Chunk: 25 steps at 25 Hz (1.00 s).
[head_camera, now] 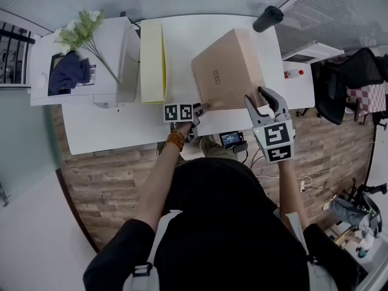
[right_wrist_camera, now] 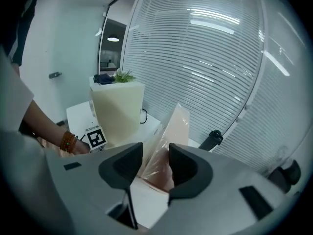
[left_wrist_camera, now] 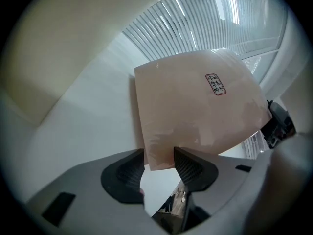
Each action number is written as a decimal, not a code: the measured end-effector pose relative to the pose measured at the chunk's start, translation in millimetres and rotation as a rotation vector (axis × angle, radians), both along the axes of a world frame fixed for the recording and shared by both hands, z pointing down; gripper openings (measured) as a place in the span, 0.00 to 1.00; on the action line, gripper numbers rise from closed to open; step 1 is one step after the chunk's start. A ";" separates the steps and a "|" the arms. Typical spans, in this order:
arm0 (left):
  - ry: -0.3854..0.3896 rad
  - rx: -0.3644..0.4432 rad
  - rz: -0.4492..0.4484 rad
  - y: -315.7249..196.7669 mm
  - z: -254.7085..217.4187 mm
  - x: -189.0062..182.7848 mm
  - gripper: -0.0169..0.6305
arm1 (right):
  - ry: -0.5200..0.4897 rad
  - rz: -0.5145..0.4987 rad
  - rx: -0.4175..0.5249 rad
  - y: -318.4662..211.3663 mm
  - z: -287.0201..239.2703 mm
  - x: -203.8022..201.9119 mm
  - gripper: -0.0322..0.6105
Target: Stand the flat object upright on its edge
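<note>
A flat tan box [head_camera: 227, 68] wrapped in clear film, with a small red-framed label [left_wrist_camera: 215, 84], tilts above the white table [head_camera: 115, 132] with its near edge raised. My left gripper [head_camera: 200, 109] is shut on its near left corner; in the left gripper view both pads [left_wrist_camera: 188, 165] press on that corner [left_wrist_camera: 159, 155]. My right gripper [head_camera: 265, 97] is shut on the near right edge. In the right gripper view the box [right_wrist_camera: 173, 126] shows almost edge-on, rising between the jaws [right_wrist_camera: 155, 160].
A pale yellow box [head_camera: 153, 62] stands upright left of the tan one. Further left is a white box [head_camera: 115, 41] with flowers and a blue cloth. A black cylinder [head_camera: 268, 18] and a small red-capped bottle [head_camera: 293, 73] lie at the table's right. Window blinds run behind.
</note>
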State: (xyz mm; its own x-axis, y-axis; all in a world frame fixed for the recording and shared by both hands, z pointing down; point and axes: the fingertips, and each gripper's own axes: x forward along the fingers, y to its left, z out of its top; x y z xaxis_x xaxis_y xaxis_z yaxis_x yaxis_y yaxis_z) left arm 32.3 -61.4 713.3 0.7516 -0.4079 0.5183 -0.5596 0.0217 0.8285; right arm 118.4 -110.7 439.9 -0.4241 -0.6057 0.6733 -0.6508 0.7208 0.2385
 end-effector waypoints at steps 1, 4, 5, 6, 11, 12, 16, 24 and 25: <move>0.007 -0.006 -0.005 0.4 1.2 -1.4 0.32 | 0.029 -0.005 0.007 2.6 -0.7 -8.3 0.30; 0.006 -0.015 0.001 3.3 5.6 -6.4 0.32 | 0.067 -0.032 0.002 14.3 -4.1 -34.8 0.30; 0.004 -0.016 0.008 4.4 6.9 -8.1 0.32 | 0.075 -0.044 -0.004 18.9 -5.4 -43.4 0.30; 0.008 -0.020 0.014 5.4 7.8 -9.5 0.32 | 0.089 -0.058 -0.007 23.2 -6.5 -51.6 0.30; 0.058 -0.060 0.031 15.1 8.7 -11.8 0.33 | 0.192 -0.127 -0.005 42.3 -4.6 -82.9 0.30; 0.050 -0.058 0.041 17.1 8.8 -13.9 0.33 | 0.209 -0.138 0.002 43.9 -3.5 -87.4 0.30; 0.020 -0.037 0.068 21.4 4.7 -25.1 0.33 | 0.185 -0.150 0.057 41.9 -10.4 -94.1 0.32; -0.072 0.053 0.174 70.7 -28.9 -64.3 0.39 | -0.122 -0.062 0.112 36.7 -26.3 -62.1 0.50; -0.095 0.071 0.189 81.3 -34.2 -71.0 0.39 | -0.141 -0.042 0.084 37.0 -20.8 -57.8 0.51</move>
State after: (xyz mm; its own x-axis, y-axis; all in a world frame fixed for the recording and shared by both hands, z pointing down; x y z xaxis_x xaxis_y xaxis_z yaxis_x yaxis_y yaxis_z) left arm -38.7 19.9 679.1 0.7673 -0.3022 0.5656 -0.6238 -0.1472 0.7676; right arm 60.5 -73.6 419.0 -0.5371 -0.6371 0.5528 -0.6515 0.7296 0.2079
